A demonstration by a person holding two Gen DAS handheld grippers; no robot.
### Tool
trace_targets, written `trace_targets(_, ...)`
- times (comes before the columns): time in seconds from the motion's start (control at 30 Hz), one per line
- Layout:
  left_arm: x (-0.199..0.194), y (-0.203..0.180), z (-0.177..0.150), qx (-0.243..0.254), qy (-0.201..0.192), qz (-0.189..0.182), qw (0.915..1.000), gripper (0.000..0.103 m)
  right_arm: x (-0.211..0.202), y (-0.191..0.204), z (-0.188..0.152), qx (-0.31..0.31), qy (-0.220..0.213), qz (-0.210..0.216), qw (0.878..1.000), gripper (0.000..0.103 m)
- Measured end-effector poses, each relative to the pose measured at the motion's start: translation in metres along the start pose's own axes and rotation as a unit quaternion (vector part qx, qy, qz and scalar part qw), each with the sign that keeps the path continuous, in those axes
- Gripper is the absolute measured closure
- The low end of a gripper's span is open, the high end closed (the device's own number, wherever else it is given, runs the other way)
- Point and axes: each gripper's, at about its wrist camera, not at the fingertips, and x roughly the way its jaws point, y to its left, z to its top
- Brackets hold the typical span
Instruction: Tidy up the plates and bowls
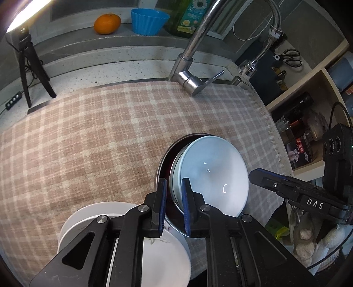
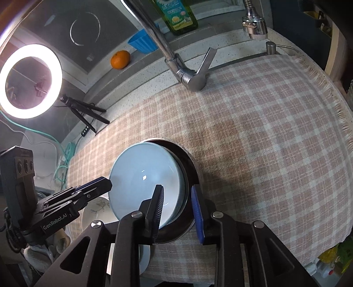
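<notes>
A pale blue bowl (image 1: 211, 174) leans tilted inside a dark metal bowl (image 1: 164, 159) on the checked cloth (image 1: 88, 141). My left gripper (image 1: 174, 205) straddles the near-left rims of both bowls, jaws slightly apart, not clearly clamped. My right gripper (image 2: 176, 209) straddles the blue bowl's (image 2: 143, 174) and metal bowl's (image 2: 189, 163) right rims, jaws apart. White plates (image 1: 123, 242) with a flower print lie stacked under the left gripper, also in the right wrist view (image 2: 99, 209).
A chrome faucet (image 1: 192, 66) stands at the back of the cloth. An orange (image 1: 107, 23), a blue cup (image 1: 149, 21) and a green bottle (image 1: 189, 15) sit on the ledge. A ring light tripod (image 2: 86, 112) stands left. Shelves with jars (image 1: 308, 123) are right.
</notes>
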Motion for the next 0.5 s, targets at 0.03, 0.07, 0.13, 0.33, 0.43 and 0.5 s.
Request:
trace_targets(0.03, -0.002, 0.003, 0.000, -0.004, -0.002, -0.002, 1.0000, 0.091, -0.002, -0.002, 0.000, 0.003, -0.004, 0.002, 1.000, 0.080)
trace_targets(0.07, -0.003, 0.006, 0.001, -0.006, -0.004, -0.001, 1.0000, 0.091, -0.003, -0.004, 0.000, 0.005, -0.005, 0.002, 1.000, 0.080)
trace_targets(0.13, -0.004, 0.012, 0.001, -0.015, -0.006, -0.002, 0.9999, 0.091, -0.005, -0.008, 0.000, 0.011, -0.010, 0.005, 1.000, 0.080)
trace_targets(0.33, -0.003, 0.025, -0.003, -0.027, -0.003, -0.003, 0.9996, 0.091, -0.011, -0.018, -0.006, 0.018, -0.026, -0.001, 0.999, 0.080)
trace_targets(0.43, -0.002, 0.028, -0.004, -0.029, 0.001, -0.007, 0.9995, 0.091, -0.008, -0.023, -0.010, 0.024, -0.022, 0.002, 0.999, 0.080)
trace_targets(0.5, 0.001, 0.028, -0.004, -0.030, 0.004, -0.009, 0.9995, 0.091, -0.005, -0.026, -0.013, 0.027, -0.018, 0.002, 0.999, 0.080)
